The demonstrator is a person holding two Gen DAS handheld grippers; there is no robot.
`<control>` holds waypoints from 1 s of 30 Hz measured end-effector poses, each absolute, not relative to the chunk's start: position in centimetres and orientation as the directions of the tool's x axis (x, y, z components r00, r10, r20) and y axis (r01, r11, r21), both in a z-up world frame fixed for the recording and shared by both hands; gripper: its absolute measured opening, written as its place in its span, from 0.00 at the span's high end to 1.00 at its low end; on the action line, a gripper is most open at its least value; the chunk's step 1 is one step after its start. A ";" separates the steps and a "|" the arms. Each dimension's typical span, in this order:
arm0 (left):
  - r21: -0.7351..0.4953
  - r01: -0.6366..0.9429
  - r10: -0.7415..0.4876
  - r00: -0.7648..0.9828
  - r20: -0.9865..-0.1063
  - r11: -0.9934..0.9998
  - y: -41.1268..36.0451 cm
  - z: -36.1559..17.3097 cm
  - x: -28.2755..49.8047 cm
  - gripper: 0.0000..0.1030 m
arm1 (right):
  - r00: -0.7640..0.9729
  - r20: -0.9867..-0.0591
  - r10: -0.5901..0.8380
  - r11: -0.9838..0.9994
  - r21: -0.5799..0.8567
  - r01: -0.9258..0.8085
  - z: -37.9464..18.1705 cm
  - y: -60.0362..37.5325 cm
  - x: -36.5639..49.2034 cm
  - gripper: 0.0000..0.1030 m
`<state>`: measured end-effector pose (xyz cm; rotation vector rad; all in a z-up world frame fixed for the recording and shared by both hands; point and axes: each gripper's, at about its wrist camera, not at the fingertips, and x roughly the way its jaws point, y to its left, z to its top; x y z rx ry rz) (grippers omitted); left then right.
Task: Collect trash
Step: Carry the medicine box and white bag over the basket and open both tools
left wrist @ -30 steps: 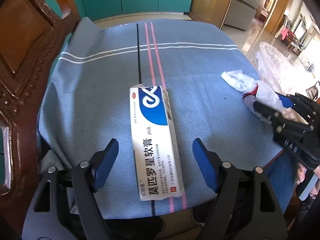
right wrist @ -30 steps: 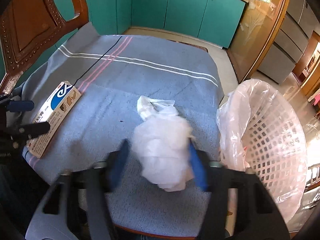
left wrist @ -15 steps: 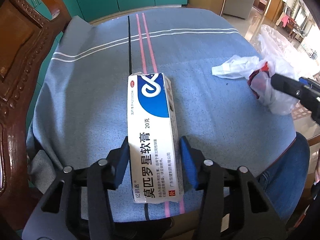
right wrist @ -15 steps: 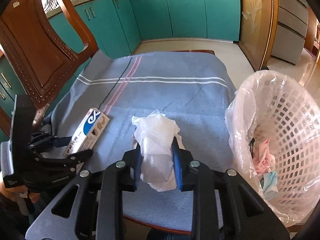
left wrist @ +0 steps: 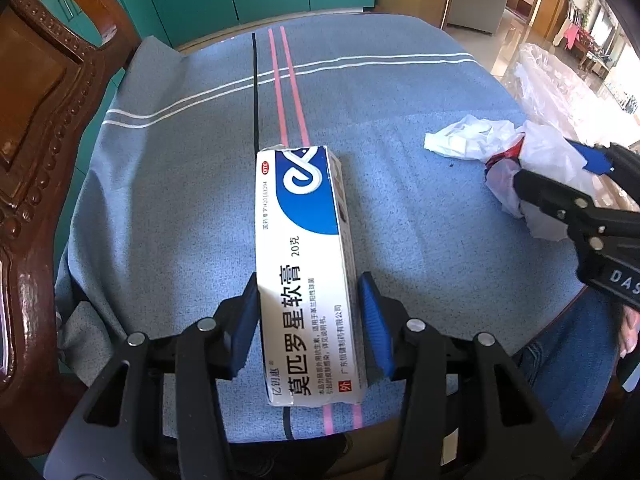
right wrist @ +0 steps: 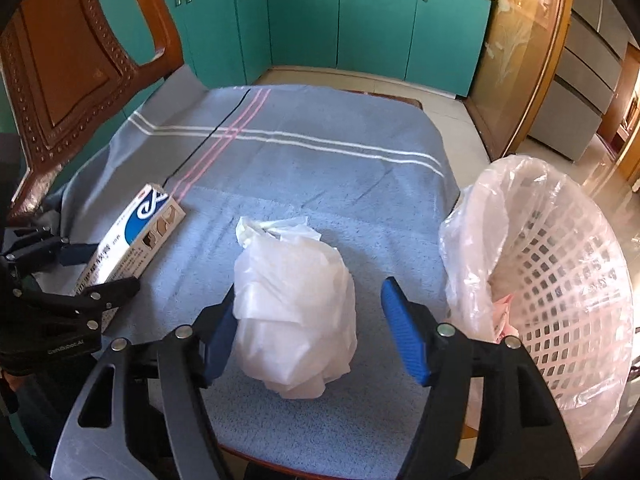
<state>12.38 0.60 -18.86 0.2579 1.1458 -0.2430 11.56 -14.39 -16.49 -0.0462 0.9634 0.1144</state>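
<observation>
Left gripper (left wrist: pixel 308 320) clamped on white-blue cardboard ointment box (left wrist: pixel 306 264). Right gripper (right wrist: pixel 310 330) just opened, crumpled white plastic bag (right wrist: pixel 294 312) loose between; bag may roll off desk (right wrist: pixel 320 160), missing lined white basket (right wrist: pixel 560 280).

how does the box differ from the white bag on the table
The box is a stiff, long carton printed in blue and white; the bag is a soft, crumpled, plain white lump. The box lies flat with the left tongs shut on its sides; the bag sits between the right tongs, which have just been opening, with the right pad clear of it. Both rest on the blue cloth.
</observation>
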 end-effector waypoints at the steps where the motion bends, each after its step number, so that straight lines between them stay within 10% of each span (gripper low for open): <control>1: 0.071 0.317 -0.063 0.392 -0.918 0.946 0.6 -18.9 12.4 0.53 | 0.559 -0.824 0.094 0.992 0.027 -0.126 -16.7 -14.3 11.6 0.56; 15: 0.018 0.264 -0.126 0.517 -0.847 0.964 1.8 -13.5 12.2 0.57 | 0.696 -0.700 0.162 0.985 0.157 -0.071 -11.3 -17.8 9.1 0.68; 30: 0.064 0.568 -0.320 0.548 -0.773 0.821 -12.7 -7.7 12.1 0.57 | 0.811 -0.581 -0.070 0.964 0.171 0.206 -5.8 -29.4 1.4 0.68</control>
